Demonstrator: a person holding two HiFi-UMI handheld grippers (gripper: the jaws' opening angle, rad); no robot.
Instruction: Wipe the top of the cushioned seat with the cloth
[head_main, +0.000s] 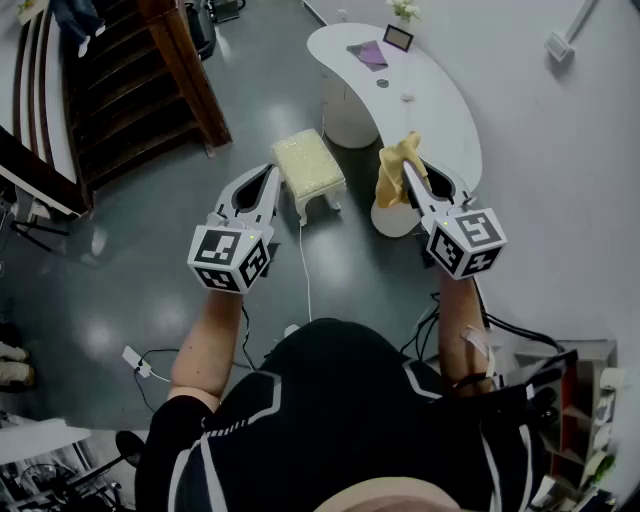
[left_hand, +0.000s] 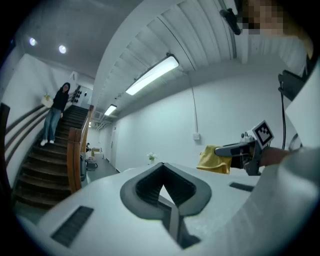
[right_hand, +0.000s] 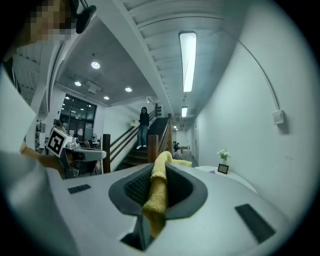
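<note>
Glossy grey floor (head_main: 120, 290), wooden staircase (head_main: 120, 100) on the left, a curved white tabletop (head_main: 440, 120) against the wall. The cushioned seat (head_main: 310, 168) stands on the floor ahead. Both arms reach forward. The right gripper (head_main: 407, 172) has its fingers pinched on the yellow cloth (head_main: 390, 180) (held up right of the seat, not touching it). The left gripper (head_main: 272, 172) has its fingers together, holding nothing.

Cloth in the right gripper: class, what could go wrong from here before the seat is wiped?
The cloth is pinched in the right gripper by one narrow fold, so rubbing might pull it out. A white cable runs along the floor from the seat towards the person, who could trip stepping closer.
</note>
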